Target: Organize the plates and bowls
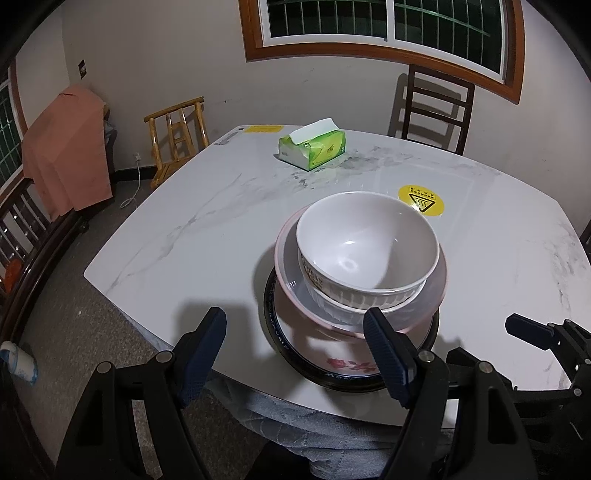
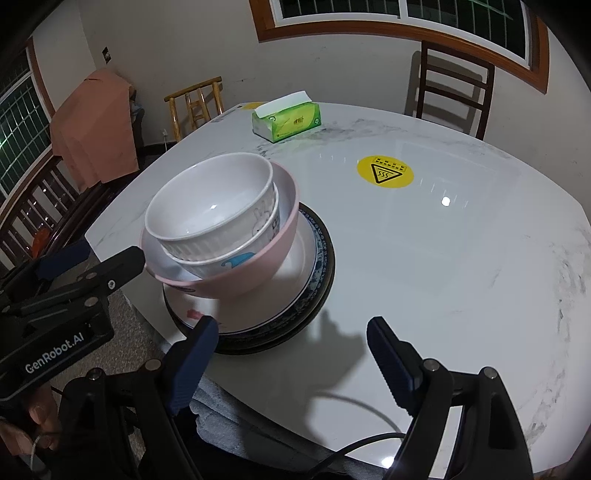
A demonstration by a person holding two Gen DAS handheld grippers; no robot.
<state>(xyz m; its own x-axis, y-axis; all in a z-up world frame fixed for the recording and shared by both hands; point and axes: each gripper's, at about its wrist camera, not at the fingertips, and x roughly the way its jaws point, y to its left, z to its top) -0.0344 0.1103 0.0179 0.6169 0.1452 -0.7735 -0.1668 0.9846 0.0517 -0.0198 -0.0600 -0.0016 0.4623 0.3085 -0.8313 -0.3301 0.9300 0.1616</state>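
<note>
A stack of dishes stands near the front edge of the marble table [image 1: 166,236]. On top is a white bowl [image 1: 365,240], empty inside. It sits in a second white bowl [image 2: 236,260] with a blue drawing on its side, and this one sits in a wider pink bowl [image 2: 258,273]. The three bowls lean a little toward the left side in the right wrist view. Under them lies a white plate with a red flower [image 1: 347,363], and below it a plate with a blue pattern on its rim [image 2: 319,254] and a dark plate [image 2: 325,295] at the bottom.

The left gripper [image 1: 295,354] is at the near side of the stack with its jaws wide apart. Its right finger is in front of the pink bowl's rim; I cannot tell if it touches. Nothing is held between the fingers. The right gripper [image 2: 291,360] is also wide, over the table just to the right of the stack, and it holds nothing.

Farther on the table there is a round yellow warning sticker [image 2: 384,170], and near the far edge a green tissue box [image 1: 312,147]. Behind the table stand a dark chair [image 1: 436,110] and a light wooden chair [image 1: 177,136] by the wall, under a window [image 1: 384,22]. An orange cloth [image 1: 66,147] hangs at the left.
</note>
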